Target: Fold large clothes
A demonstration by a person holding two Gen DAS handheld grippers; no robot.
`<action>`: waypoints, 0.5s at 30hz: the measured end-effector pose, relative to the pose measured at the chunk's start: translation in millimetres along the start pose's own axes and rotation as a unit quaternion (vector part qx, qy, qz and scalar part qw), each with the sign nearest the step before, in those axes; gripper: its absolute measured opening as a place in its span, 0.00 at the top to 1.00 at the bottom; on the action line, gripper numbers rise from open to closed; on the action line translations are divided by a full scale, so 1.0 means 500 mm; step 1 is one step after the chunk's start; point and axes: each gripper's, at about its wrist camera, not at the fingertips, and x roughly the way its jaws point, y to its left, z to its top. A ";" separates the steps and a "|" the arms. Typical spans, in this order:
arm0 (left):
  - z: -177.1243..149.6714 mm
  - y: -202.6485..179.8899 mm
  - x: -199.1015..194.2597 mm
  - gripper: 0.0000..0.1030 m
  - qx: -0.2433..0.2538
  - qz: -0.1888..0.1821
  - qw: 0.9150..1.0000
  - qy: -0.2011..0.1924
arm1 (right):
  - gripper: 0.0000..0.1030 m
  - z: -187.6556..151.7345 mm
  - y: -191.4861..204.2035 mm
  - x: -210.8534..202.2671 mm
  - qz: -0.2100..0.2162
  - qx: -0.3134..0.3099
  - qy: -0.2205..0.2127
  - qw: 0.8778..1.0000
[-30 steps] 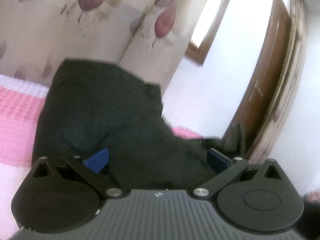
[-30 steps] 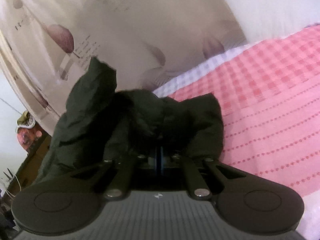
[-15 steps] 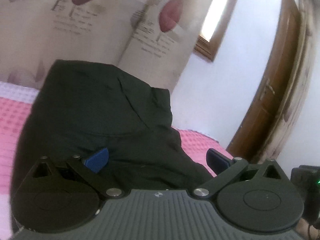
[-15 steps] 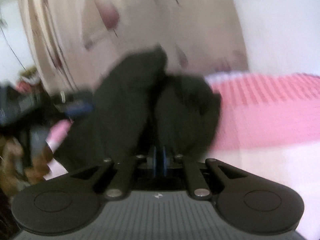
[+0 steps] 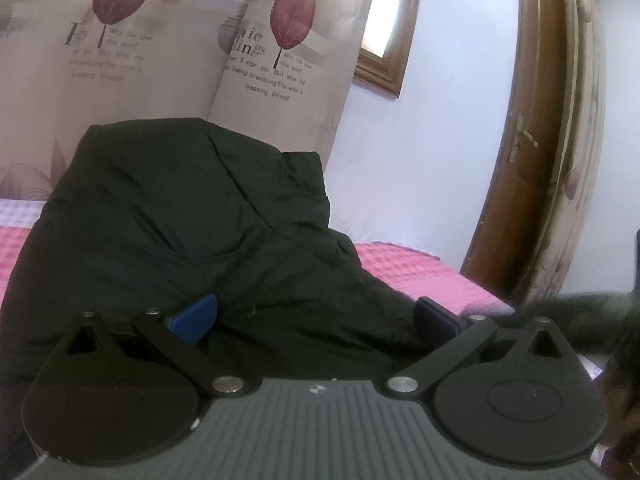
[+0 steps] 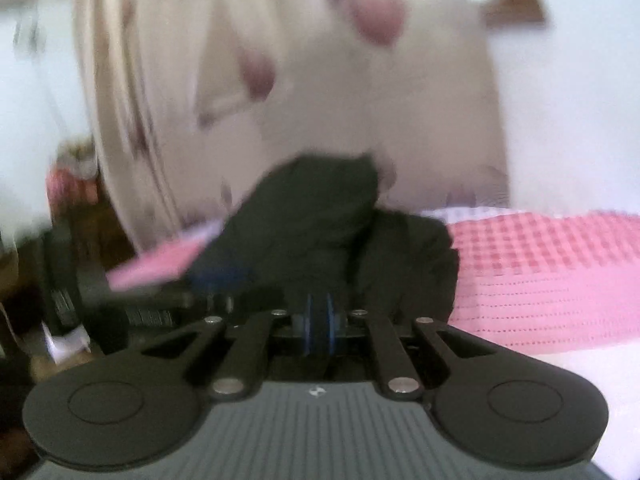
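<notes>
A large black jacket (image 5: 192, 220) is bunched up on a pink checked bedspread (image 5: 404, 268). My left gripper (image 5: 316, 316) is open, its blue fingers (image 5: 194, 318) spread wide with the jacket's cloth lying between them. My right gripper (image 6: 319, 318) is shut on a fold of the same black jacket (image 6: 320, 216), which rises in a heap just beyond the blue pads (image 6: 308, 320). The right wrist view is blurred by motion.
A leaf-print curtain (image 5: 180, 52) hangs behind the bed. A wooden door (image 5: 532, 140) and a framed window (image 5: 386, 28) are to the right. The pink bedspread (image 6: 552, 272) stretches to the right in the right wrist view; dark clutter (image 6: 68, 280) stands at the left.
The right gripper has swung left with the jacket still held, bringing room clutter into view. The left gripper has shifted a little and stayed open; the jacket heap now sits slightly lower in its view.
</notes>
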 end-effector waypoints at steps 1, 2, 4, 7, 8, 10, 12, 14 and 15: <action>0.005 0.002 -0.007 0.00 -0.005 -0.005 1.000 -0.002 | 0.91 -0.017 0.011 0.029 -0.036 -0.029 0.030 0.998; 0.013 0.003 -0.017 0.00 -0.015 -0.009 1.000 -0.005 | 0.94 -0.034 0.019 0.051 -0.073 -0.063 0.053 0.994; 0.031 0.015 -0.051 0.00 -0.039 0.002 0.999 -0.019 | 0.95 -0.069 0.008 0.074 -0.105 -0.073 0.077 0.989; 0.050 0.047 -0.112 0.00 -0.057 0.049 0.996 -0.047 | 0.94 -0.072 -0.025 0.068 -0.092 -0.023 0.076 0.993; 0.052 0.062 -0.130 0.00 -0.062 0.072 0.994 -0.050 | 0.94 -0.072 -0.024 0.072 -0.094 -0.027 0.077 0.992; 0.050 0.090 -0.142 0.00 -0.063 0.109 0.991 -0.036 | 0.94 -0.070 -0.020 0.076 -0.094 -0.030 0.078 0.992; 0.035 0.116 -0.138 0.00 -0.069 0.133 0.989 -0.010 | 0.94 -0.073 -0.032 0.079 -0.092 -0.024 0.076 0.993; 0.010 0.137 -0.120 0.00 -0.082 0.146 0.985 0.029 | 0.93 -0.073 -0.029 0.076 -0.092 -0.022 0.074 0.993; -0.004 0.144 -0.109 0.00 -0.086 0.146 0.984 0.046 | 0.93 -0.073 -0.029 0.075 -0.092 -0.020 0.071 0.993</action>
